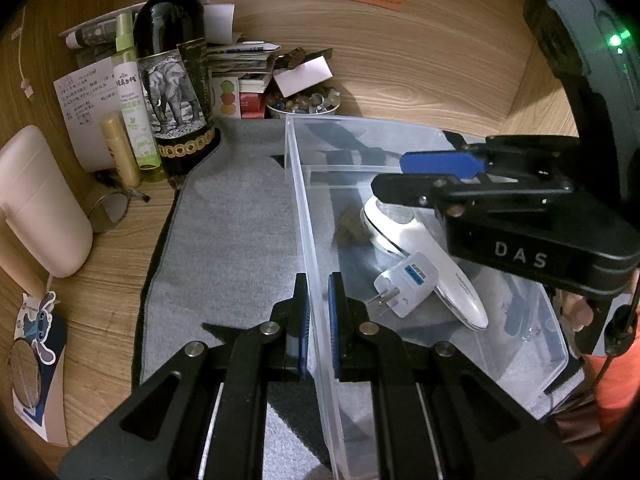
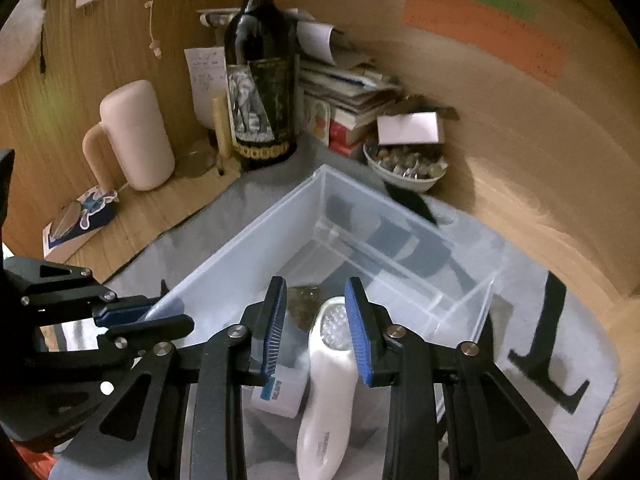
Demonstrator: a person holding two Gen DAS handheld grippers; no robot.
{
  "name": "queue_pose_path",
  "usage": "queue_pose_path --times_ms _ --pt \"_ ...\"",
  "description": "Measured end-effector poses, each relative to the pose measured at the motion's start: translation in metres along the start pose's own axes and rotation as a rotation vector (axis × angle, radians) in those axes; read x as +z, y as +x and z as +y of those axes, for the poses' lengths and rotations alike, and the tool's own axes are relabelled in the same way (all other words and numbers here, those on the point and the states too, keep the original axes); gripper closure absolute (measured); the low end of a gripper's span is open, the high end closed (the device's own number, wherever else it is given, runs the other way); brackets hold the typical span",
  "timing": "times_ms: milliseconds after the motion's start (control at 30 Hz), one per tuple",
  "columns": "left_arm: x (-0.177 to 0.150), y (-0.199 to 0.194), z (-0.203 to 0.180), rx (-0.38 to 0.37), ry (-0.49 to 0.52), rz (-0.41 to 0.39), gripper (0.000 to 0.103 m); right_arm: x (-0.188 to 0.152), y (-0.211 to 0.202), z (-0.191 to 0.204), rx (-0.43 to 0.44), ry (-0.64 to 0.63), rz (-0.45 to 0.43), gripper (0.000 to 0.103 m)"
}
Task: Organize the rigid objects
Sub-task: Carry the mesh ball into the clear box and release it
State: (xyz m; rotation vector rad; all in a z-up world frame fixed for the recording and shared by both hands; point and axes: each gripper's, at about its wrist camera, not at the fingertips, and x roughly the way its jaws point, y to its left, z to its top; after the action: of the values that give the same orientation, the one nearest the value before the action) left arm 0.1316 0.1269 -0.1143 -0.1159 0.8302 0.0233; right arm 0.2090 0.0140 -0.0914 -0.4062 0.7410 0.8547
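Observation:
A clear plastic bin [image 1: 296, 184] stands on a grey mat. Inside lie a white handheld device [image 1: 452, 276], a white plug adapter [image 1: 404, 284] and a small brown lump [image 1: 352, 228]. My left gripper [image 1: 318, 320] is shut on the bin's left wall, one finger on each side. My right gripper [image 2: 316, 332] is open above the bin [image 2: 248, 248], its fingers apart over the white device [image 2: 328, 392], touching nothing; the adapter [image 2: 280, 394] lies beside it. The right gripper also shows in the left wrist view [image 1: 424, 172], and the left gripper in the right wrist view [image 2: 132, 316].
A dark wine bottle [image 1: 176, 80], a green spray bottle [image 1: 132, 96], a pink jug [image 1: 36, 208], stacked papers and a bowl of stones [image 1: 304, 102] crowd the back corner. A round mirror [image 1: 106, 212] lies on the wooden desk. Wooden walls close in behind and right.

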Motion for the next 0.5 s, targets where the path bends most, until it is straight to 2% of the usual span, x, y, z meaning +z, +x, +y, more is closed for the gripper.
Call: queue_pose_path --times_ms 133,233,400,500 --pt "0.0 0.0 0.0 -0.001 -0.001 0.001 0.095 -0.001 -0.002 -0.005 0.016 0.02 0.022 0.074" --pt "0.0 0.001 -0.001 -0.001 -0.003 0.0 0.095 -0.002 -0.01 -0.007 -0.002 0.022 0.001 0.06" --pt "0.0 0.001 -0.001 0.0 -0.002 0.0 0.095 -0.004 -0.031 -0.017 -0.032 0.038 -0.047 0.054" --pt "0.0 0.001 -0.001 0.0 -0.002 0.0 0.095 -0.006 -0.045 -0.024 -0.062 0.047 -0.078 0.047"
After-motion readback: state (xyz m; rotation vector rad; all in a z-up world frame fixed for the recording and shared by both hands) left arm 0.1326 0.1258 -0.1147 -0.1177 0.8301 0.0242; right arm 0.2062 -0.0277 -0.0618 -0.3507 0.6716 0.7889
